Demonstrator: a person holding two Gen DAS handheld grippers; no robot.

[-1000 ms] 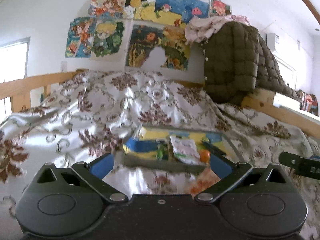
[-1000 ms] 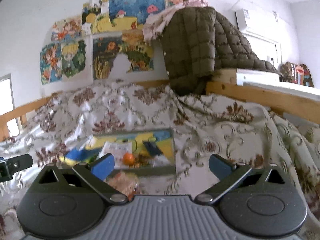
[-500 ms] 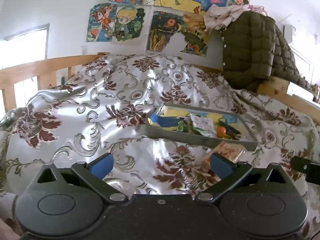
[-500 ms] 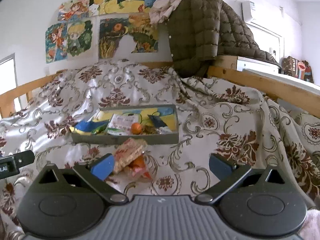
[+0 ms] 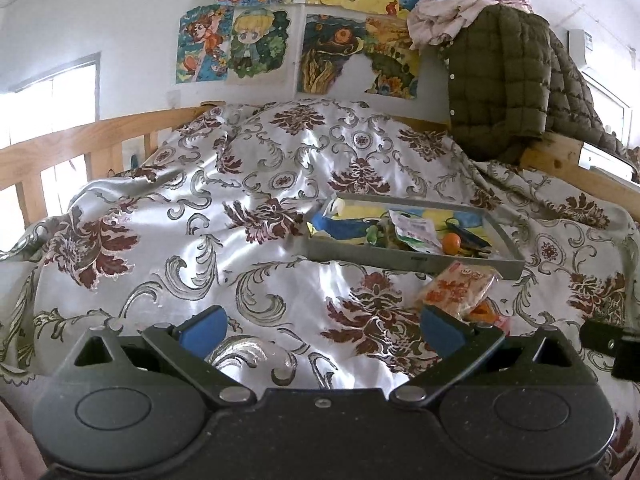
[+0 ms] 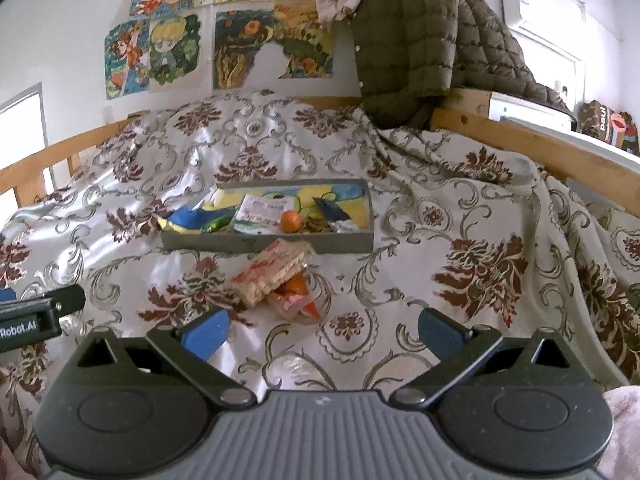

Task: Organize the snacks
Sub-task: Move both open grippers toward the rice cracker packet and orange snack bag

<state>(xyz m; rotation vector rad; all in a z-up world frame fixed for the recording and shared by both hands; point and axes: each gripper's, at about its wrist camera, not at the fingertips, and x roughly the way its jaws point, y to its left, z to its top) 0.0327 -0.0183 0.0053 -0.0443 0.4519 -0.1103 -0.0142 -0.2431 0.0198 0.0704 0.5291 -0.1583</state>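
A grey tray [image 6: 276,242] lies on the patterned bedspread and holds several snacks: a white packet [image 6: 262,212], an orange ball [image 6: 291,221], a blue-yellow bag [image 6: 188,218]. The tray [image 5: 400,254] also shows in the left wrist view. Two snack packs lie on the cover in front of it: a cracker pack [image 6: 272,270] and an orange-pink pack [image 6: 296,300]. The cracker pack [image 5: 456,286] shows by the left gripper's right finger. My left gripper [image 5: 322,326] and right gripper [image 6: 320,330] are open and empty, short of the packs.
A silver and maroon bedspread [image 6: 440,216] covers the bed. Wooden rails [image 5: 60,148] run along both sides. An olive quilted jacket [image 6: 412,44] hangs over the far right rail. Drawings [image 5: 304,28] cover the back wall.
Both grippers have pulled back and away from the tray, so the tray looks smaller and the two loose packs in front of it have come into view. Both stay open.
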